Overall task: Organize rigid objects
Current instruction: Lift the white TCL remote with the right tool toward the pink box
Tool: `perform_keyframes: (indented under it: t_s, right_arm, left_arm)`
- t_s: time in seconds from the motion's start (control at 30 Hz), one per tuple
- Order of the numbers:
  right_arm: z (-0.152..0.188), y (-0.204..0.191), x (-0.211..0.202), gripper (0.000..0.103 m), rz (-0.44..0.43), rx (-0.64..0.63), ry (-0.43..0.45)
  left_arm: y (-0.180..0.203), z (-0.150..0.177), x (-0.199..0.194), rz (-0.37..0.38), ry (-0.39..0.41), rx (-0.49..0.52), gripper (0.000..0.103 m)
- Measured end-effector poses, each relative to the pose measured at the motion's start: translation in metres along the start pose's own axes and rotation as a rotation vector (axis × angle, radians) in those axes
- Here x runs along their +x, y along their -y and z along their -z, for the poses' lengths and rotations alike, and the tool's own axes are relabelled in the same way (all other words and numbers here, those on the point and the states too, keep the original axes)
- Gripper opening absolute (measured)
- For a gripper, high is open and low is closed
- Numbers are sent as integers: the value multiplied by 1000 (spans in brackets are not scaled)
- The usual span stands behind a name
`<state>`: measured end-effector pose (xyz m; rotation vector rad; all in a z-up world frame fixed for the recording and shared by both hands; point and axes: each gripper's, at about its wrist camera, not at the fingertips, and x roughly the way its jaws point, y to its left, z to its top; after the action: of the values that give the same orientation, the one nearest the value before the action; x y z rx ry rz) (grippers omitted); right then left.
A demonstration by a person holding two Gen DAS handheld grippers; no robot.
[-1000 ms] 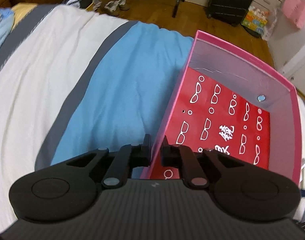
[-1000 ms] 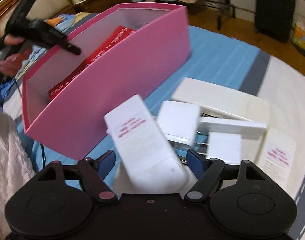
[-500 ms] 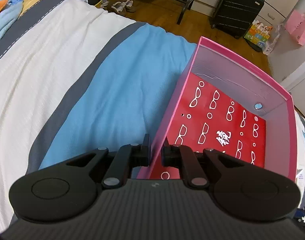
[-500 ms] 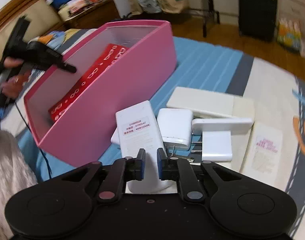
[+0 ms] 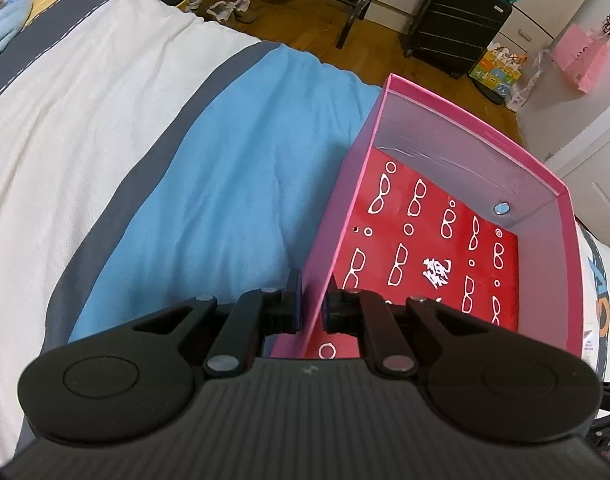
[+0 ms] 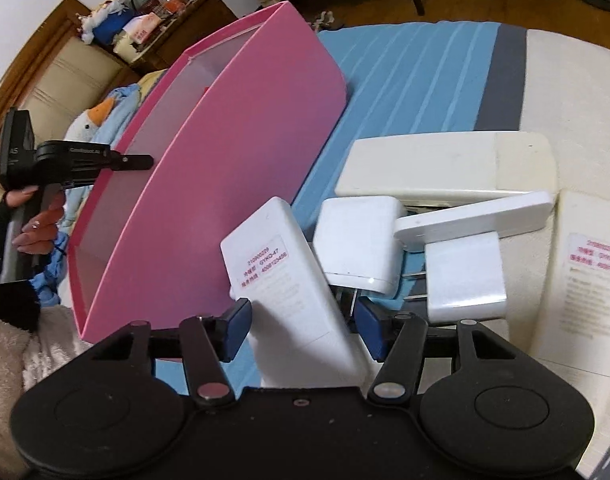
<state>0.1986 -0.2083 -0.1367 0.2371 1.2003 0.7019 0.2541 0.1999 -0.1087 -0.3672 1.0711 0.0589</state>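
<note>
White labelled remote-style casing [image 6: 289, 280] is judged light, stiff and smooth, likely slippery; a grip across its long side edges near the lower half is advised. It is propped tilted on the bed cover [image 6: 417, 80], its upper end beside the pink box [image 6: 233, 184], with white chargers [image 6: 361, 240] just to its other side. The right gripper [image 6: 301, 322] has just been opening; its jaws stand apart with the casing between them, the left pad close, contact not confirmed. The left gripper [image 5: 312, 306] is clamped on the pink box wall [image 5: 325, 256], holding it steady.
</note>
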Motion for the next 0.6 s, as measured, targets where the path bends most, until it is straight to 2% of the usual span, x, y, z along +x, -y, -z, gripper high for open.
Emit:
perform_keyframes:
  t_s: [0.17,0.27,0.33,0.4,0.6]
  right_arm:
    - [0,-6,-3,61,19,-3,10]
    - [1,-9,-7,49,48,-24,18]
    - [1,-13,-13,34,42,-30,20]
    - [2,-17,-19,28,29,-33,34]
    - [7,-29,-16,23,-22,-64,15]
  left_arm:
    - [1,0,0,-2,4,0,8]
    - [1,2,0,-3,5,0,8]
    - [1,2,-1,-2,4,-1,8]
    - [1,2,-1,-1,5,1,8]
    - [1,3,-1,-4,4,-7,8]
